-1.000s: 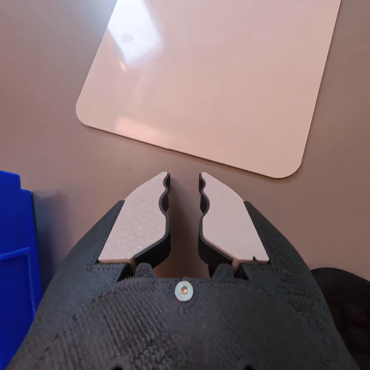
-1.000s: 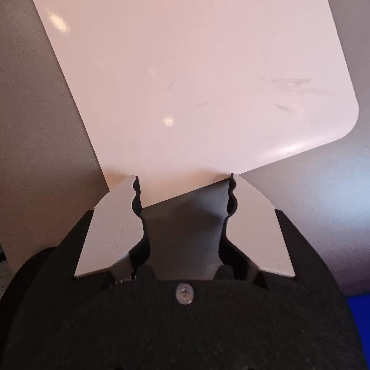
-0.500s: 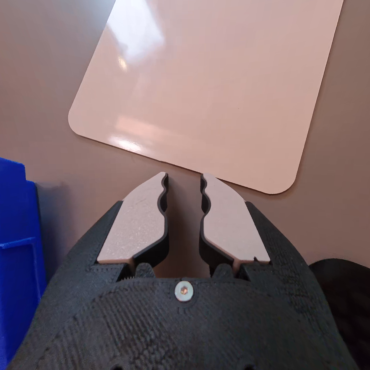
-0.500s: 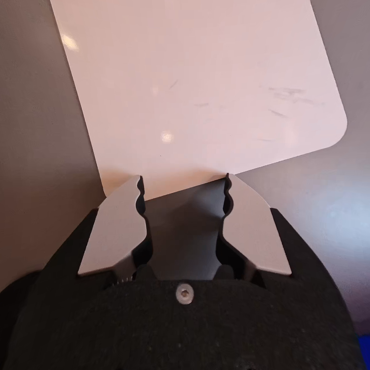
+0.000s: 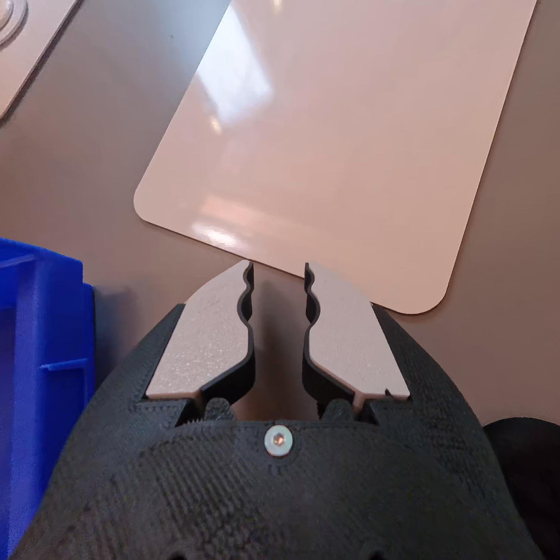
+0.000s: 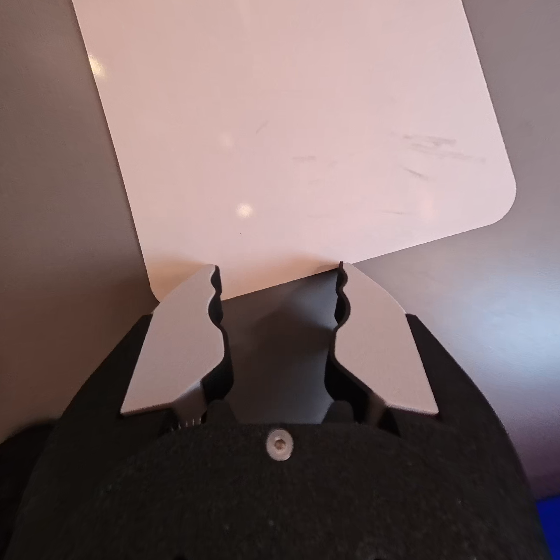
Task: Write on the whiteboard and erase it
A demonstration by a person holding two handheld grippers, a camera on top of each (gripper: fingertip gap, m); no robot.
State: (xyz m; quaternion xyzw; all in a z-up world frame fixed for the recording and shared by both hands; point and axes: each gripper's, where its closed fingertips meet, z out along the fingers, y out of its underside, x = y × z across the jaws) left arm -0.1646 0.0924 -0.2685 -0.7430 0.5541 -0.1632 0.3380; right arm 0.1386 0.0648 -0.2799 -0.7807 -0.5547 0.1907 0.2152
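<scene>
A white whiteboard point(image 5: 348, 145) with rounded corners lies flat on the brown table. In the left wrist view it fills the upper right. My left gripper point(image 5: 277, 268) is open and empty, its tips at the board's near edge. In the right wrist view the whiteboard point(image 6: 257, 121) fills the top and bears faint grey smudges at its right side. My right gripper point(image 6: 278, 268) is open and empty, its tips over the board's near edge. No marker or eraser is in view.
A blue plastic bin point(image 5: 36, 348) stands at the left of the left wrist view, close to the gripper body. A pale flat plate point(image 5: 27, 45) lies at the top left. A blue patch point(image 6: 554, 539) shows at the lower right of the right wrist view. Left tips to right tips: about 30 cm.
The left gripper has swung left, so the board sits farther right in its view, and its jaws opened slightly. The right gripper has narrowed a little and the board has shifted right in its view.
</scene>
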